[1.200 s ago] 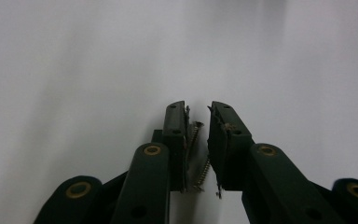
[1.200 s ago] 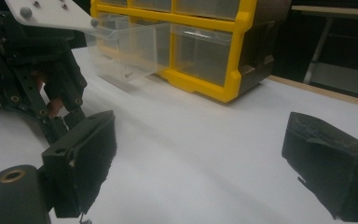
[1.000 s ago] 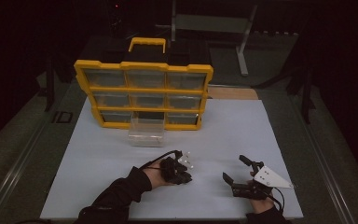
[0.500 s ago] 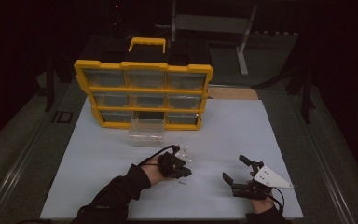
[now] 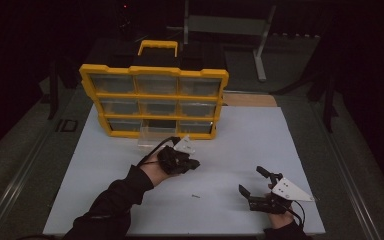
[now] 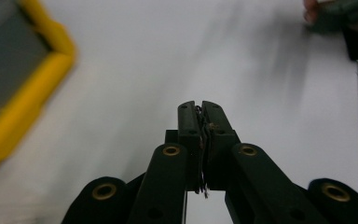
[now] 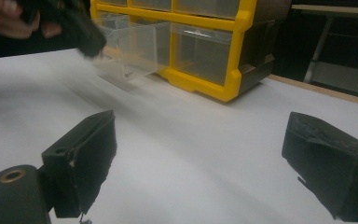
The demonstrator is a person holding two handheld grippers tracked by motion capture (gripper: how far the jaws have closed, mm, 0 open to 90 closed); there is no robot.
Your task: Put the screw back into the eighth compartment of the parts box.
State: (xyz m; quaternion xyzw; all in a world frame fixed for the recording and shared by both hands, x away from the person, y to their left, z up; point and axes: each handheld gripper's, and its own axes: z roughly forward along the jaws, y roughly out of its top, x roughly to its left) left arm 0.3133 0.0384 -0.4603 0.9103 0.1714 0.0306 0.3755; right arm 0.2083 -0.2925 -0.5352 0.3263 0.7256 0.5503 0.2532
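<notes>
Your left gripper [image 5: 192, 163] has lifted toward the pulled-out clear drawer [image 5: 155, 136], pinching a thin wire [image 6: 203, 154]; your right gripper [image 5: 259, 184] gapes wide.

Left tongs [image 5: 192, 163] rose toward the clear drawer [image 5: 152, 136].

1. A white rectangular tabletop [image 5: 260, 150] lies under dim light.
2. A grey carpeted floor [image 5: 25, 150] surrounds it.
3. A grey metal-legged bench [image 5: 230, 25] stands behind, in near darkness.
4. A brown wooden board [image 5: 250, 100] lies at the tabletop's far edge.
</notes>
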